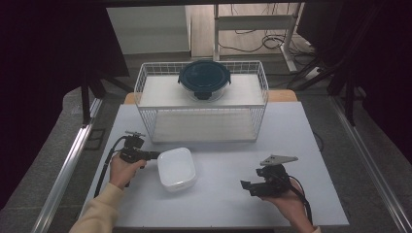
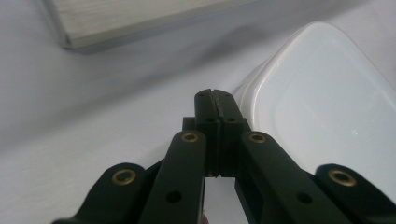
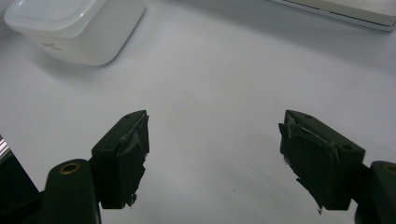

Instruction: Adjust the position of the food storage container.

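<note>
- Two containers are in sight: a white rounded-square plastic tub (image 1: 177, 168) with its lid on, standing near the middle of the pale grey surface (image 1: 228, 194), and a round glass bowl with a dark blue clip lid (image 1: 204, 79) farther off.
- The round bowl sits on the top shelf of a white wire rack (image 1: 201, 102) at the far side of the surface; what is inside it cannot be told through the closed lid.
- The tub's lid hides its contents as well; from the right gripper view the tub (image 3: 74, 28) reads as opaque white with a slightly raised lid.
- The lower shelf of the rack shows a bare white board.
- The left tongs (image 1: 156, 155) are clenched, the two black jaws pressed flat together with nothing between them, as the left gripper view shows (image 2: 216, 100).
- Those shut tips lie at the tub's left edge, just beside or touching its rim (image 2: 261, 88); which of the two cannot be told.
- The right tongs (image 1: 245, 186) are released, jaws standing wide apart over bare surface in the right gripper view (image 3: 212, 140).
- The tub lies to the left of the right tongs and a little farther off, well apart from them.
- Each pair of tongs is held in a hand of the person, whose arms come in from the near edge.
</note>
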The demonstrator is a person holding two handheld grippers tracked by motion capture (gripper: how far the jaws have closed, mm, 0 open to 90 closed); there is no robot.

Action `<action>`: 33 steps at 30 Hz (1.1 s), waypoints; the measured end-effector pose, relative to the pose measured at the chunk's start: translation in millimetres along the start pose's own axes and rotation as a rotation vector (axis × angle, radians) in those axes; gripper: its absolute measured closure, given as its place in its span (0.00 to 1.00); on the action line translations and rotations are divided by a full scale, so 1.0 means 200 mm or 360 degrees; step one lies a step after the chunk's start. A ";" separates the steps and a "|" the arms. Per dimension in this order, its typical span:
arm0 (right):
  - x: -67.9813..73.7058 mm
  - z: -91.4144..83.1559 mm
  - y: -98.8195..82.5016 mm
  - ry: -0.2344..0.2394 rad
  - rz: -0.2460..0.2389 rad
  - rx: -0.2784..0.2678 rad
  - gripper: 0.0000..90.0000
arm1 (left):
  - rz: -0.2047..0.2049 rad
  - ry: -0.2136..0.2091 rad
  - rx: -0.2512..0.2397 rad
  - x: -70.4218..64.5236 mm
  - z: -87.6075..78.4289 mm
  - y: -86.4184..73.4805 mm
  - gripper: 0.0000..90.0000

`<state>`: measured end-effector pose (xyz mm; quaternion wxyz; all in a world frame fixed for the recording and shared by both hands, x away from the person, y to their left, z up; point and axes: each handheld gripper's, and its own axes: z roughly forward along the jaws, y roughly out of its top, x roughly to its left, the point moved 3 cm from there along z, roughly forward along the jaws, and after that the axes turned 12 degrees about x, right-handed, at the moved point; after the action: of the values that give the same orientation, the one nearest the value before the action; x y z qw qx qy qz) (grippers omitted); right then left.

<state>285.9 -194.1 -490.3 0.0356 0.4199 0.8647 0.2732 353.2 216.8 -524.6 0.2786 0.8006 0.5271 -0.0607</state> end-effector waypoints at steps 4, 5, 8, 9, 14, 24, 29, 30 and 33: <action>0.00 0.00 0.00 -0.0001 0.0000 -0.0007 0.26 | -0.0003 -0.0012 -0.0001 -0.01 0.00 0.00 1.00; 0.00 0.00 0.00 -0.0002 -0.0002 -0.0007 0.26 | -0.0004 -0.0010 0.0004 -0.01 0.00 0.00 1.00; -0.01 0.00 0.00 0.0000 -0.0001 -0.0005 0.26 | 0.0003 -0.0016 0.0007 -0.02 0.01 0.00 1.00; -0.01 0.00 0.00 0.0001 -0.0002 -0.0003 0.26 | 0.0003 -0.0021 0.0009 -0.02 0.01 0.00 1.00; -0.01 0.00 0.00 -0.0002 -0.0003 -0.0005 0.26 | 0.0020 -0.0049 0.0021 -0.06 0.03 0.00 1.00; 0.00 0.01 0.00 0.0005 -0.0006 0.0008 0.26 | 0.0071 -0.0109 0.0036 -0.17 0.09 0.01 1.00; 0.00 0.02 0.00 0.0005 -0.0008 0.0011 0.26 | 0.0115 -0.0137 0.0050 -0.24 0.13 0.04 1.00; 0.00 0.01 0.00 0.0005 -0.0008 0.0011 0.26 | 0.0137 -0.0143 0.0064 -0.26 0.14 0.04 1.00; 0.00 0.02 0.00 0.0004 -0.0006 0.0006 0.26 | 0.0139 -0.0167 0.0048 -0.31 0.16 0.05 1.00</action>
<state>286.4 -193.4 -493.7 0.0343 0.4181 0.8661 0.2718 340.9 146.9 -523.9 0.2962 0.8226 0.4753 -0.0985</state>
